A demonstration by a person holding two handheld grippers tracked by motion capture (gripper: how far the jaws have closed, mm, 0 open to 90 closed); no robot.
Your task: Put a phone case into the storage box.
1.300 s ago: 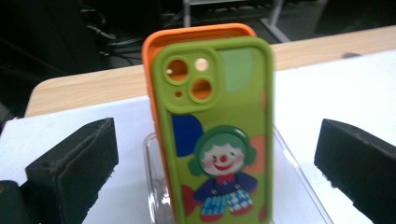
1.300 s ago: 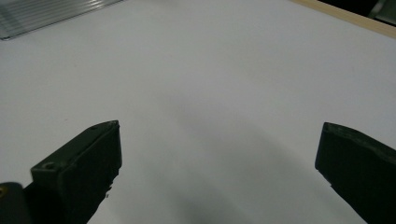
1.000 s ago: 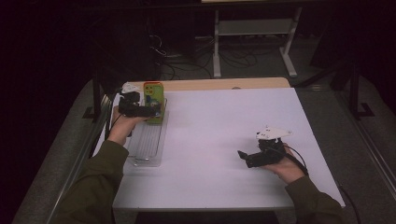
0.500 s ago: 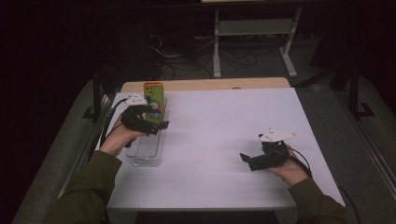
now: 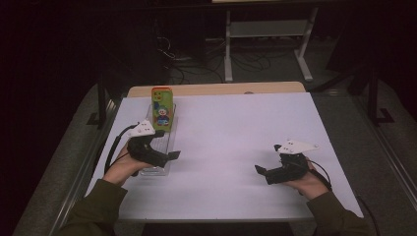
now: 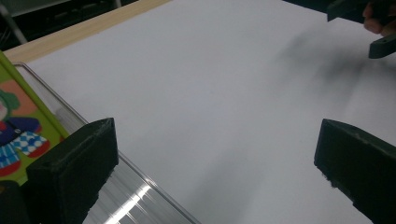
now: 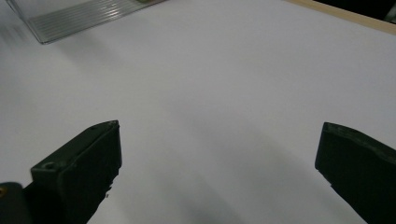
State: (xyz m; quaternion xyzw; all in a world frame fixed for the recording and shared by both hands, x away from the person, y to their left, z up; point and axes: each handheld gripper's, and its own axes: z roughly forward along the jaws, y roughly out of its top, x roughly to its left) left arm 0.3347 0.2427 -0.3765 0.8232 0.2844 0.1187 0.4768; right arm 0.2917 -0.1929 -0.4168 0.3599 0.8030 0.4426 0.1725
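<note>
In the high view, the left gripper (image 5: 164, 156) hung at the left of the frame over the near end of a clear plastic tray (image 5: 158, 168), its jaws pointing toward the middle of the white table (image 5: 231, 132). In the left gripper view its jaws stood wide apart with nothing between them, and the tray's clear rim (image 6: 116, 165) ran along the lower left of that frame. A green picture card with a clown (image 5: 161, 115) stood upright at the far end of the tray, above and just right of the gripper in the high view; its edge showed at the left of the left gripper view (image 6: 18, 126). The right gripper (image 5: 268, 172) sat low at the lower right of the high view, well apart from the tray, jaws also spread wide and empty over bare table. The tray's corner (image 7: 79, 18) showed at the upper left of the right gripper view.
</note>
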